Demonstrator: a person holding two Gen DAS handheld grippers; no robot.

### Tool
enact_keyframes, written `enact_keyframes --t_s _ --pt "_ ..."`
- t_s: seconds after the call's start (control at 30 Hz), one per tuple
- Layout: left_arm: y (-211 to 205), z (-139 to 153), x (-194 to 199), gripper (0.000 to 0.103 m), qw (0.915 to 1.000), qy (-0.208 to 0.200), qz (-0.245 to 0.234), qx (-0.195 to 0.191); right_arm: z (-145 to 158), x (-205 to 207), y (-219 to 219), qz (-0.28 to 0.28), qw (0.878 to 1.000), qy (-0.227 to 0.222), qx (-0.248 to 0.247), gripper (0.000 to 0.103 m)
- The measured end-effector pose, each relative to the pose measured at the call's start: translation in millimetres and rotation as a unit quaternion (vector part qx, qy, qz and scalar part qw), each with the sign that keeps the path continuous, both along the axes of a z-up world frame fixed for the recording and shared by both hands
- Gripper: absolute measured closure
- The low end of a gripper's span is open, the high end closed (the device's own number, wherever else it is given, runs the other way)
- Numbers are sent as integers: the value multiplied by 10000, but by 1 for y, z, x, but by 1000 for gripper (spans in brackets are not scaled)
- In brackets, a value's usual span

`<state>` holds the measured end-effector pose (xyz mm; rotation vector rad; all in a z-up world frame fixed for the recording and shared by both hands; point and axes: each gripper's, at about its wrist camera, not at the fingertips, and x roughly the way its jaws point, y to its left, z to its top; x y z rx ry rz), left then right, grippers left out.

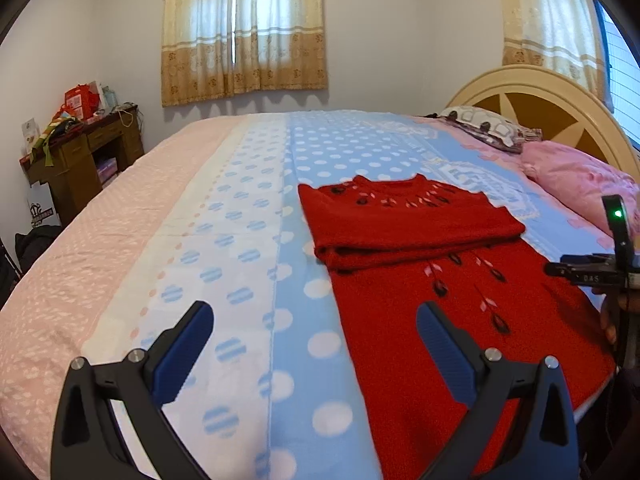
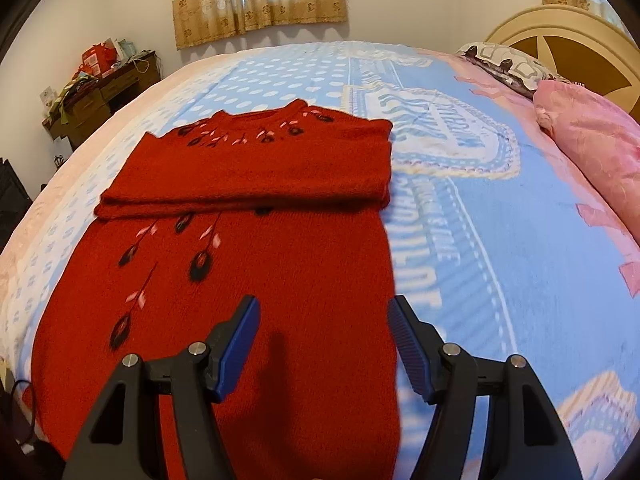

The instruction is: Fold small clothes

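A red knitted sweater [image 1: 460, 304] [image 2: 248, 280] with black and pink leaf stitching lies flat on the bed, neck end away from me. Its sleeves are folded across the chest as a thick band [image 2: 248, 176] [image 1: 408, 232]. My left gripper [image 1: 314, 316] hovers open over the bedcover at the sweater's left edge, nothing between its blue pads. My right gripper [image 2: 322, 314] stands open above the sweater's lower right part, its right finger [image 2: 404, 332] over the garment's right edge, nothing held. The right gripper's body [image 1: 600, 268] shows at the right edge of the left wrist view.
The bed wears a blue dotted and pink cover [image 1: 248, 208]. Pink pillows [image 2: 592, 140] and a patterned pillow [image 1: 480, 124] lie by the cream headboard [image 1: 536, 96]. A cluttered wooden desk [image 1: 84, 152] stands by the far left wall, under curtained windows [image 1: 244, 28].
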<state>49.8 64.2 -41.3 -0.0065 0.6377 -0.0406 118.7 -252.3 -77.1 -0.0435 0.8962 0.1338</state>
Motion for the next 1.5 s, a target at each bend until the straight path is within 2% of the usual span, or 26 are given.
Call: enact_keyframes --t_s 0.13,0.43,0.67,0.9,1.07,1.27,1.33,1.47,1.5 --pt "-3 -11 -19 0 9997 227 -127 2 -2 -19 5 126 9998 25 -175 36" --pt "-29 -27 -42 0 9965 647 -523 47 -3 -57 10 322 9993 46 -168 36" --pt "-40 -17 -65 0 9956 554 -732 207 0 -74 5 308 9995 -53 -97 36" --pt "-25 -2 -88 0 9961 434 -707 292 0 -87 -4 235 9996 -143 42 36" --pt "-14 -4 -85 0 9967 530 -561 244 0 -97 -11 177 9995 -192 169 36" --pt "-22 -39 -64 0 9924 1086 -574 5 -5 -107 -20 84 9996 -145 248 36" --pt "-23 -47 -60 2 9903 1276 -551 -66 -5 -112 -21 88 9995 -181 238 36" --pt "-30 -60 -59 18 9836 1574 -805 -363 -3 -122 -22 62 9996 -220 192 36" --pt "-32 -63 -59 26 9812 1661 -882 -439 -2 -124 -23 32 9996 -229 191 36"
